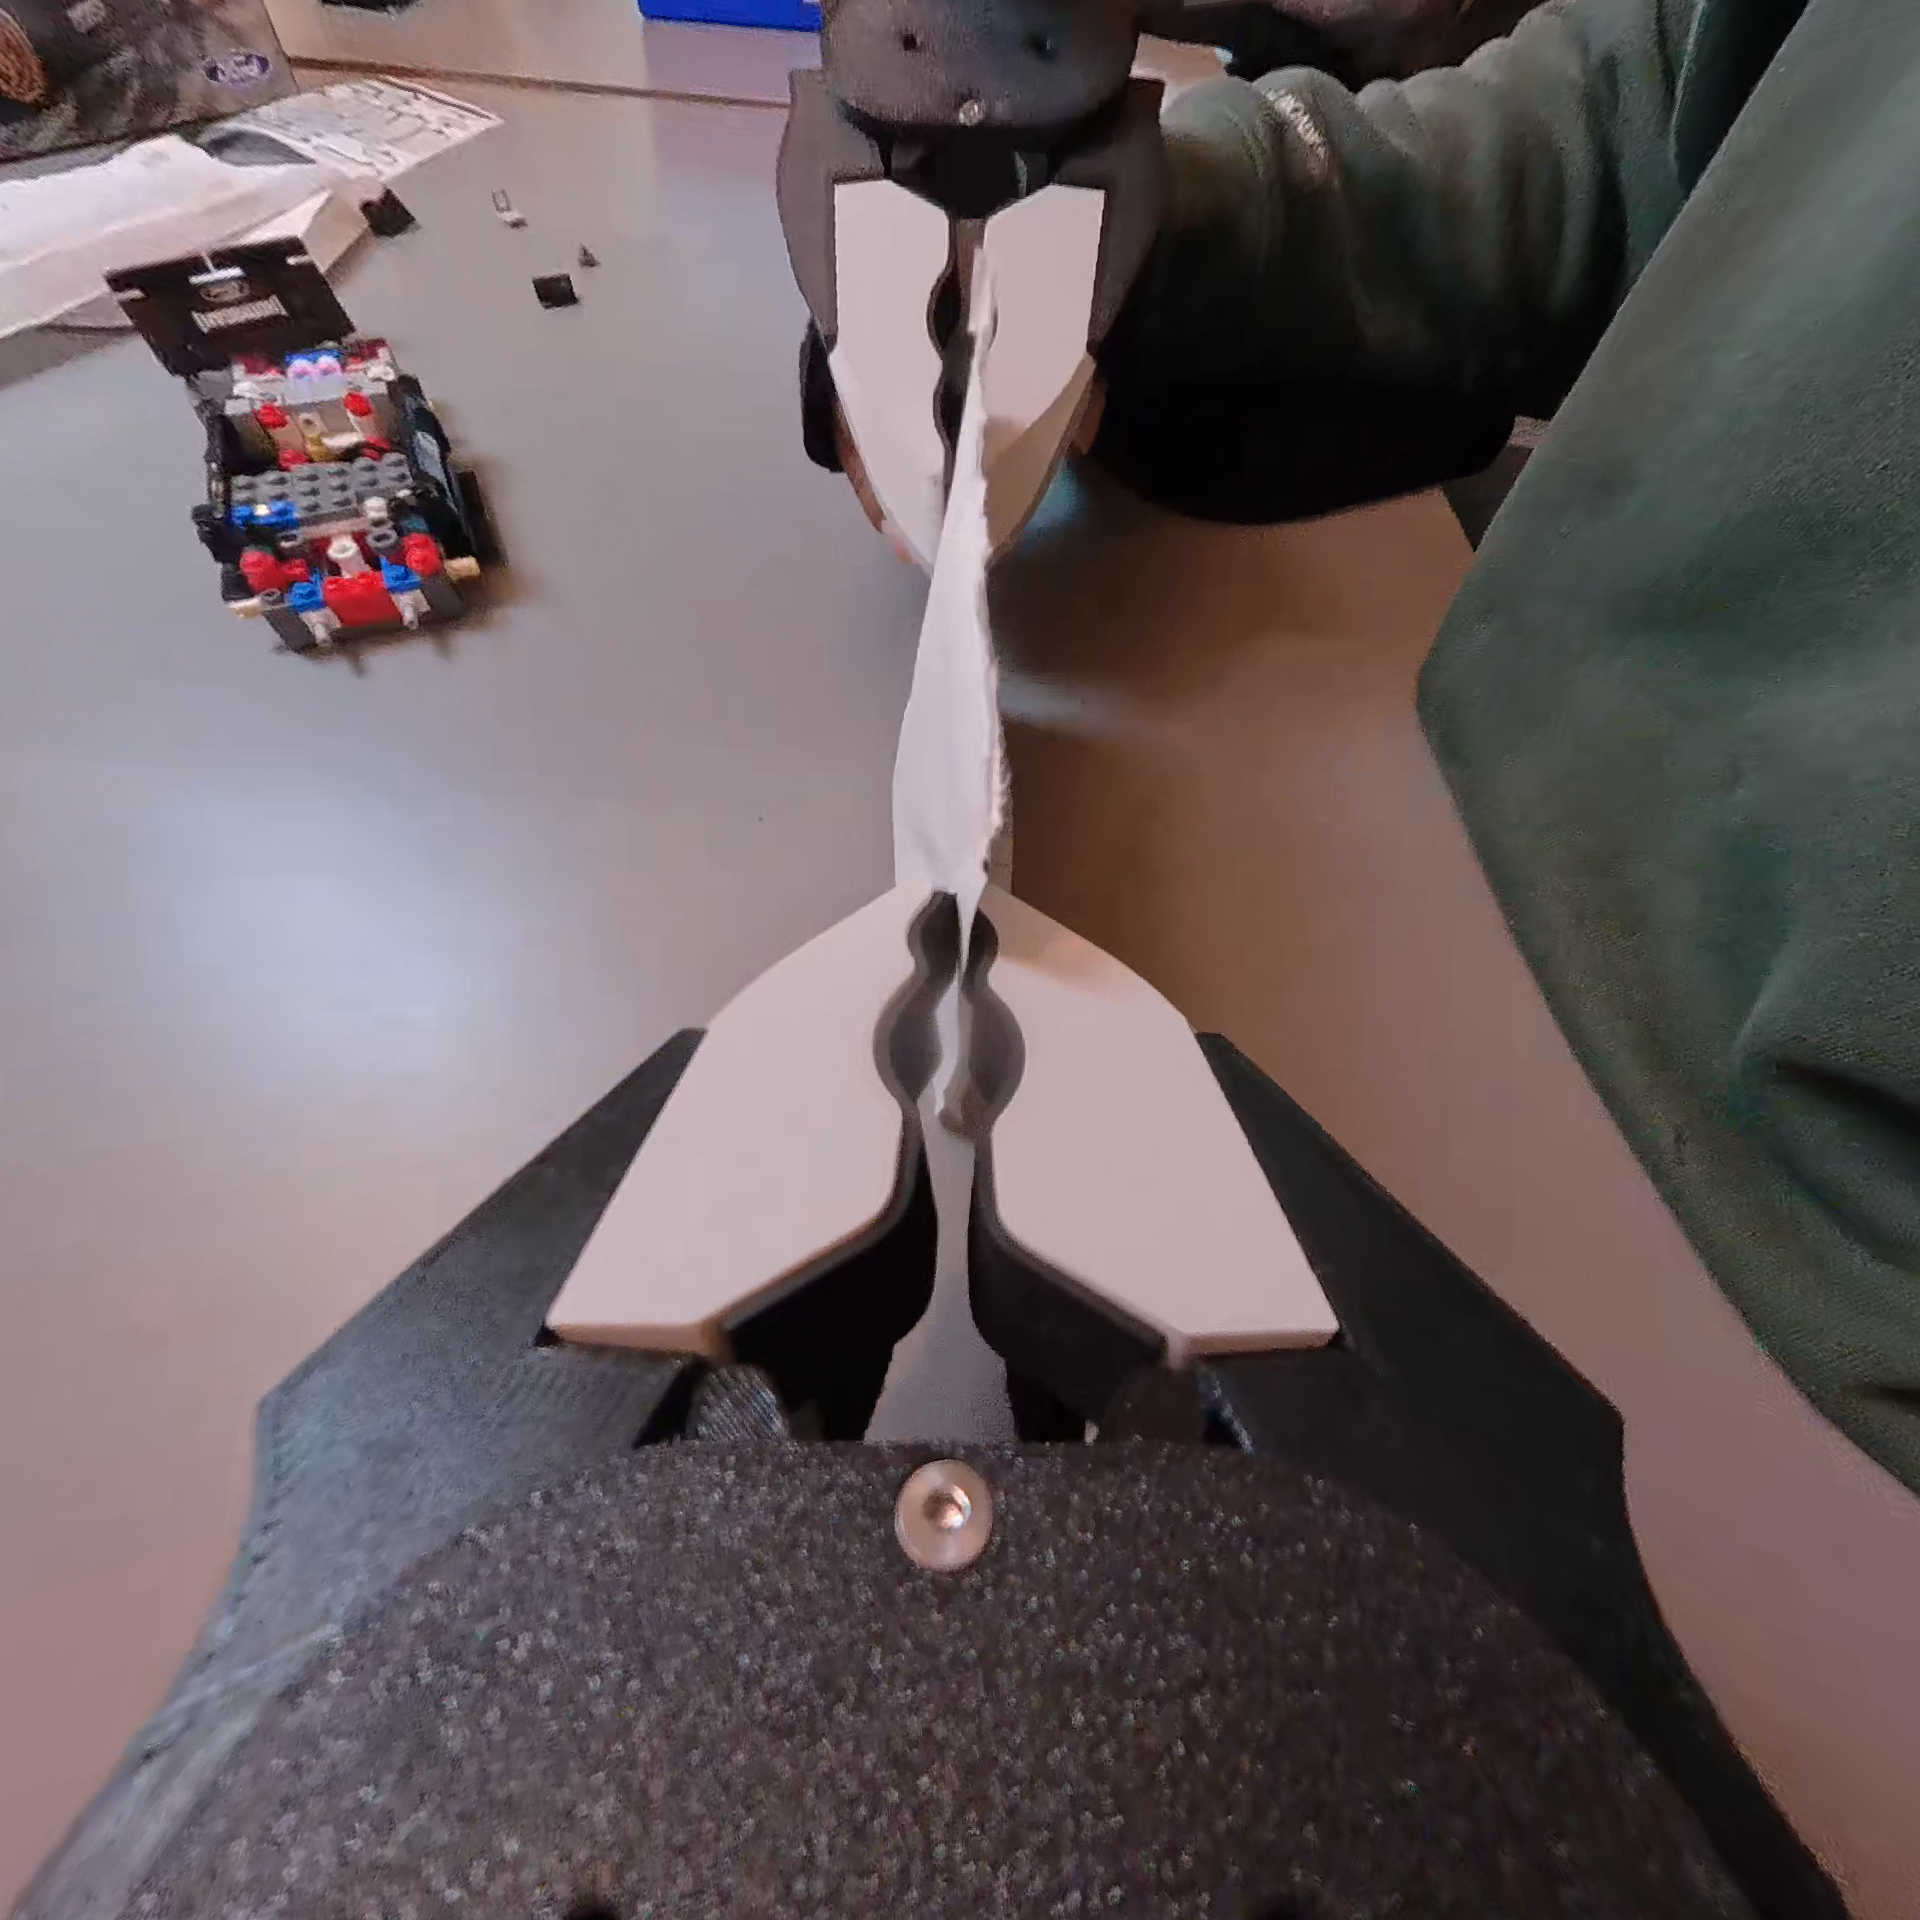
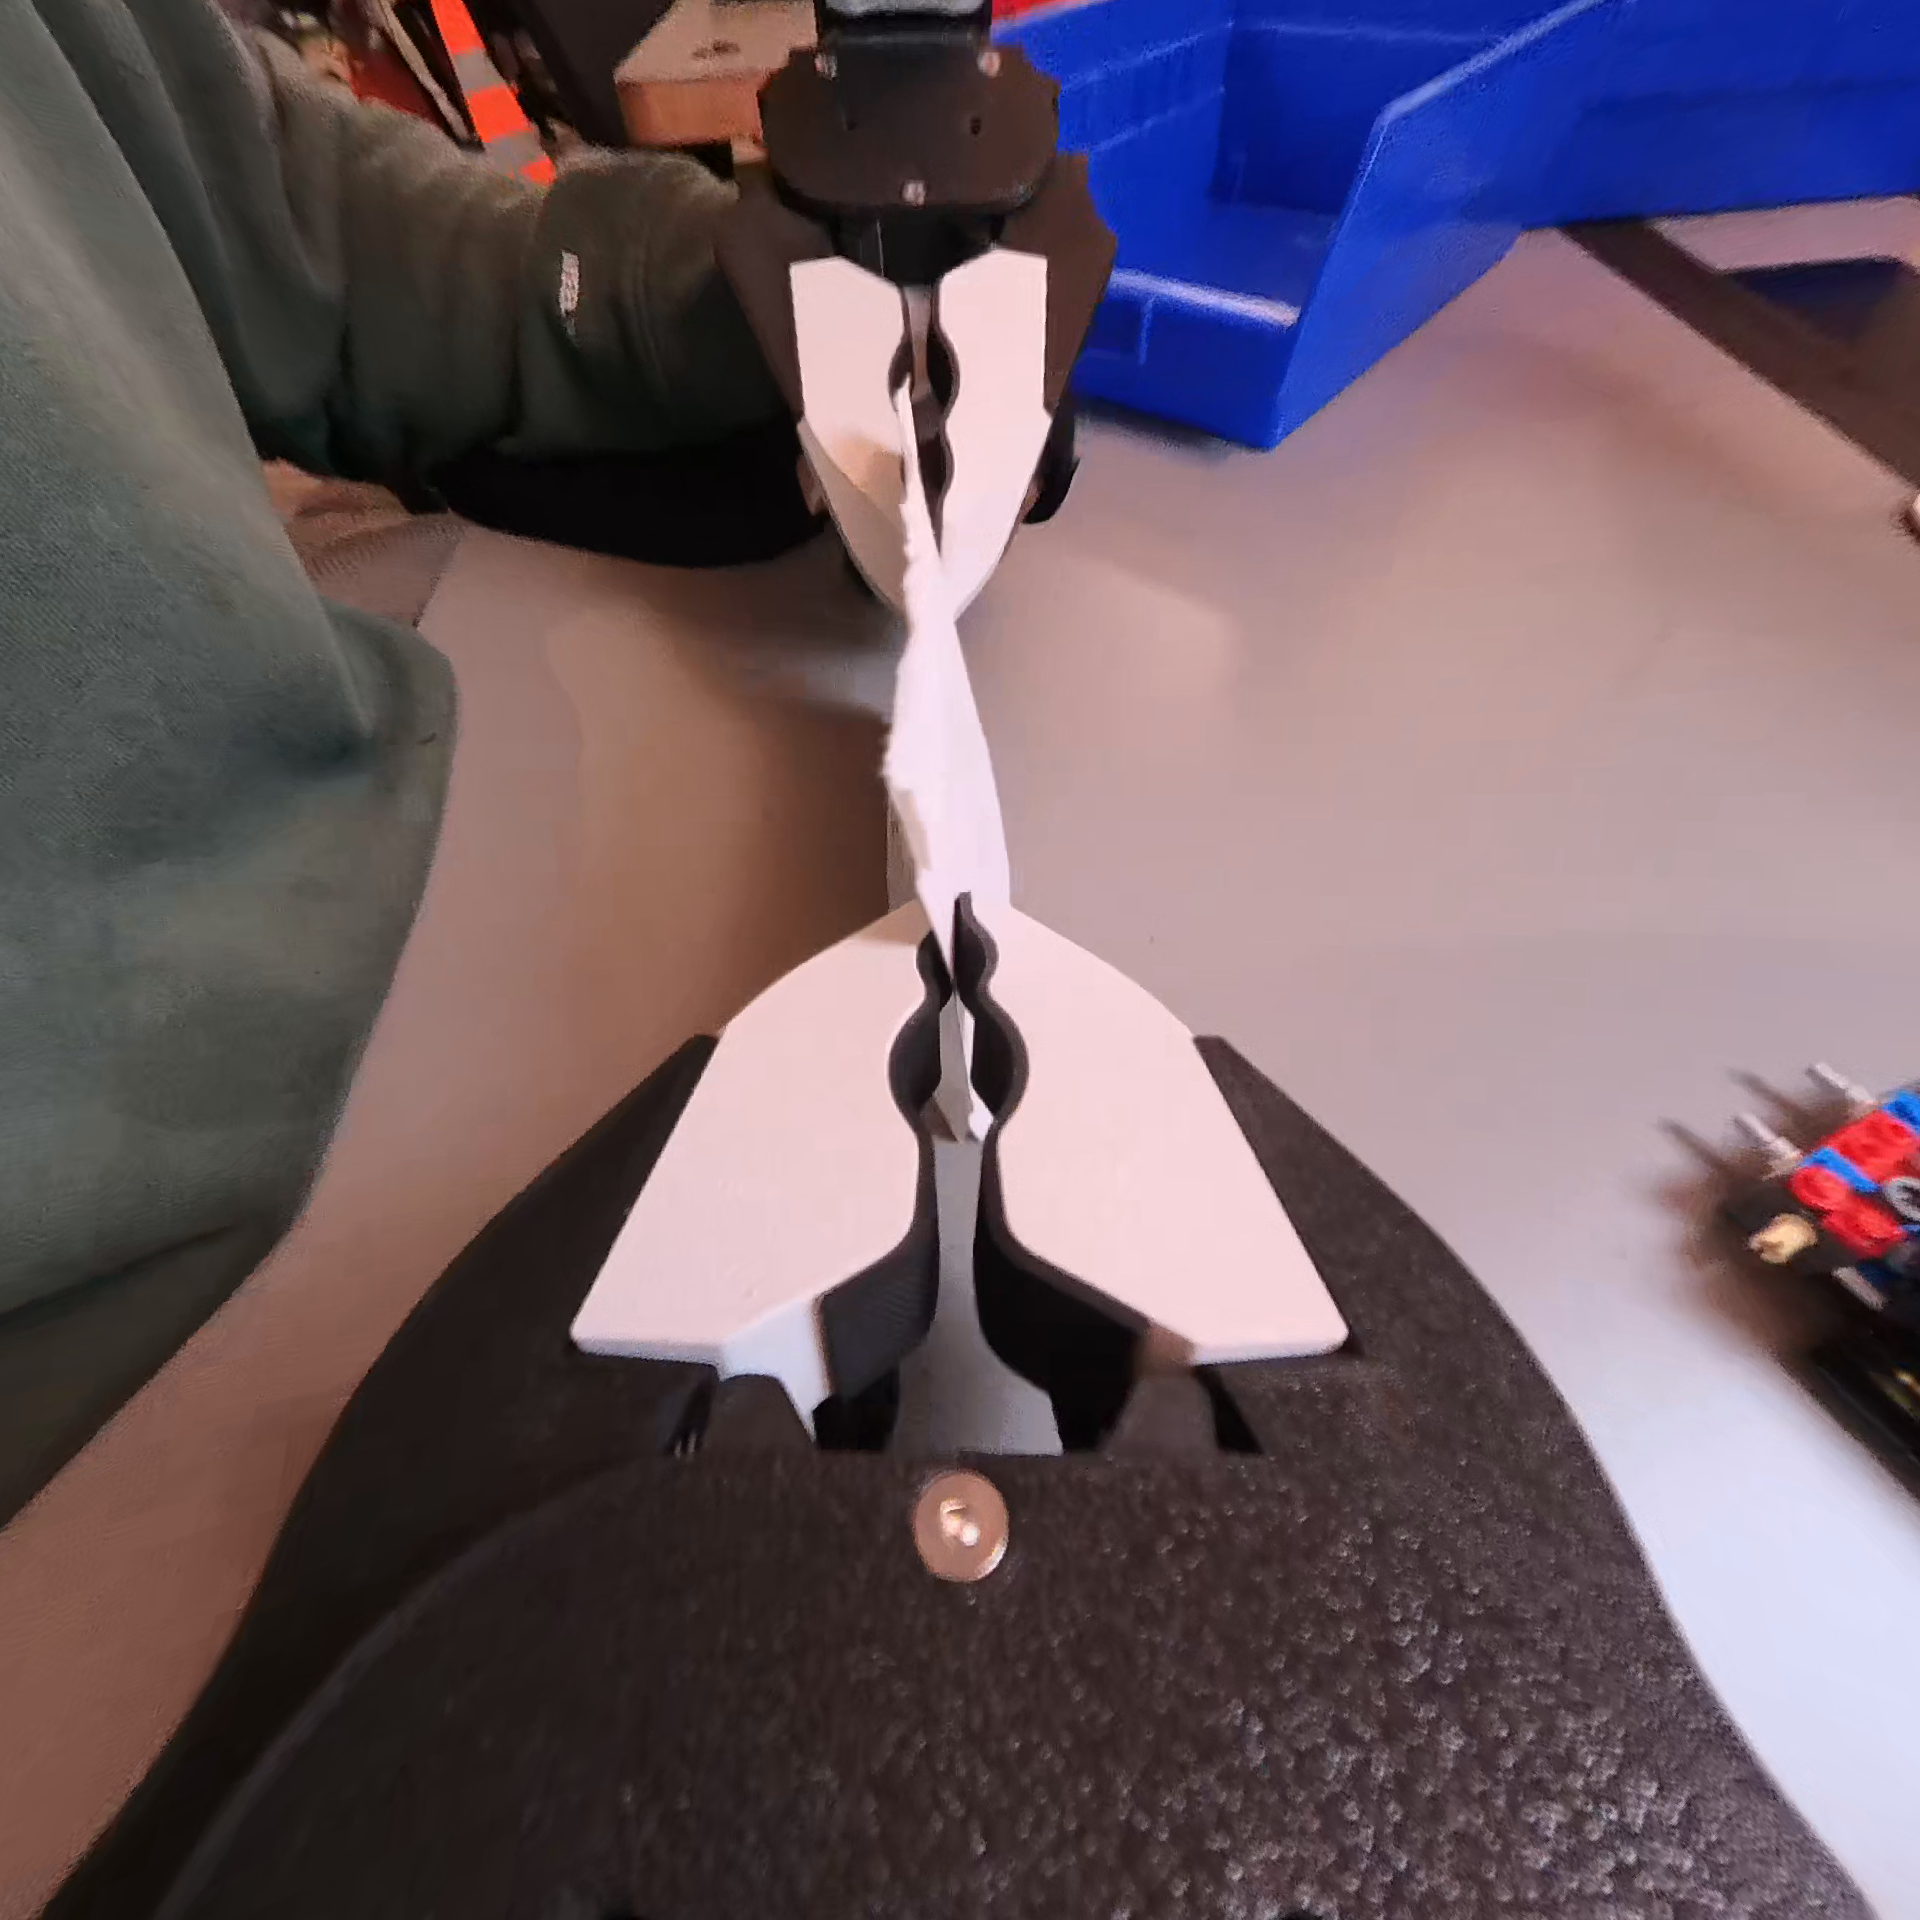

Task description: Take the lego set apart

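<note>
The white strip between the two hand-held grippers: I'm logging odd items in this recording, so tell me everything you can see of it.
The white strip looks like thin paper or tape, plain, with one ragged edge. It is twisted along its length and stretched taut above the table, not touching it. One end is pinched in the left hand-held gripper, the other in the right hand-held gripper. Nothing else touches it.

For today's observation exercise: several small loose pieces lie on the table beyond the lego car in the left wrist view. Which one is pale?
The farthest loose piece is pale; the other loose pieces are dark.
</note>
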`<state>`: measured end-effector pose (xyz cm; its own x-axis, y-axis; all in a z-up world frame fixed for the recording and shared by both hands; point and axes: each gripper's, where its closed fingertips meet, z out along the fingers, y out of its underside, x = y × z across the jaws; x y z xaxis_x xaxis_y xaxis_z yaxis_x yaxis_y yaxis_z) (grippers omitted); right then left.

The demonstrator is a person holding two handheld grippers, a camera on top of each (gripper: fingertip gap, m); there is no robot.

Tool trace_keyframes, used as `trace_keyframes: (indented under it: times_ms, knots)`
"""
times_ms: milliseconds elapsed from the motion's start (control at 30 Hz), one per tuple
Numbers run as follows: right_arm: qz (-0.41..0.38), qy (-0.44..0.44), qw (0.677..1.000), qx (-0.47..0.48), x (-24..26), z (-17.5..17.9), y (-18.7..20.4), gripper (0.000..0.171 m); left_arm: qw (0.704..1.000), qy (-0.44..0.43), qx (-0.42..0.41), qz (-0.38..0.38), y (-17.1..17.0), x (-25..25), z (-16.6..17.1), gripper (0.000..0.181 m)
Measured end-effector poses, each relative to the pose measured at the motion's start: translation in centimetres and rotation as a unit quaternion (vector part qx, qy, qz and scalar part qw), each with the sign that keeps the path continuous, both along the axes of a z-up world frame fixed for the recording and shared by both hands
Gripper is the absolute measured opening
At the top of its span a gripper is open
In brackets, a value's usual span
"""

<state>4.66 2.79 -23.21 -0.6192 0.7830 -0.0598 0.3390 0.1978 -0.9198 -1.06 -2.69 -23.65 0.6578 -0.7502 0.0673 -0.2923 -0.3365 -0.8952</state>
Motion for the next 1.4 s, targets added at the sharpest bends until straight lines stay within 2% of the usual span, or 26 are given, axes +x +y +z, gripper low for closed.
trace_keyframes:
  times_ms: [367, 433, 500, 533, 567, 600, 633, 667, 800, 1033, 1233, 1333, 1367, 1400]
  knots:
    - [-0.011, -0.013, 1.0, 0.007, -0.1, 0.0, 0.3, 0.001, 1.0, 0.007, 0.008, 0.017, 0.5, -0.2, 0.1, 0.001]
    - [-0.021, -0.01, 1.0, 0.009, -0.5, 0.1, 0.2, 0.022, 1.0, 0.012, 0.009, 0.016, 0.5, -0.1, 0.1, 0.001]
    - [-0.027, 0.004, 1.0, 0.006, -0.8, 0.6, -0.2, 0.029, 0.999, 0.02, 0.018, 0.019, 0.6, 0.0, 0.1, 0.001]
    - [-0.031, 0.015, 0.999, 0.007, -1.0, 0.8, -0.3, 0.028, 0.999, 0.023, 0.025, 0.021, 0.6, 0.0, 0.2, 0.001]
    - [-0.033, 0.022, 0.999, 0.007, -1.0, 1.1, -0.4, 0.023, 0.999, 0.023, 0.031, 0.021, 0.6, 0.0, 0.2, 0.009]
    - [-0.027, 0.024, 0.999, 0.005, -0.8, 1.2, -0.6, 0.008, 0.999, 0.018, 0.032, 0.023, 0.6, 0.1, 0.4, 0.022]
    - [-0.023, 0.025, 0.999, 0.005, -0.7, 1.2, -0.7, 0.0, 0.999, 0.01, 0.028, 0.02, 0.5, 0.3, 0.5, 0.023]
    - [-0.022, 0.025, 0.999, 0.005, -0.6, 1.2, -0.7, 0.0, 1.0, 0.001, 0.027, 0.011, 0.4, 0.5, 0.8, 0.0]
    - [-0.016, 0.032, 0.999, 0.007, -0.4, 1.6, -0.6, 0.0, 0.999, -0.036, 0.02, 0.006, 0.2, 0.4, 1.9, 0.001]
    - [-0.027, 0.059, 0.997, 0.039, -0.4, 2.3, 0.2, 0.0, 0.998, 0.025, 0.063, 0.018, 0.5, -0.2, 2.0, 0.002]
    - [-0.027, 0.03, 0.999, 0.029, -0.4, 1.3, 0.2, 0.0, 1.0, -0.002, 0.015, 0.022, 0.6, -0.1, 0.9, 0.001]
    - [-0.038, 0.024, 0.999, 0.019, -0.3, 1.3, 0.8, 0.0, 0.999, -0.004, 0.022, 0.025, 0.6, -0.1, 1.3, 0.001]
    - [-0.042, 0.022, 0.999, 0.014, -0.3, 1.3, 1.0, 0.0, 0.999, -0.012, 0.027, 0.031, 0.8, 0.0, 1.6, 0.006]
    - [-0.044, 0.019, 0.999, 0.013, -0.3, 1.3, 1.1, 0.0, 0.998, -0.024, 0.032, 0.037, 1.1, 0.2, 2.1, 0.02]
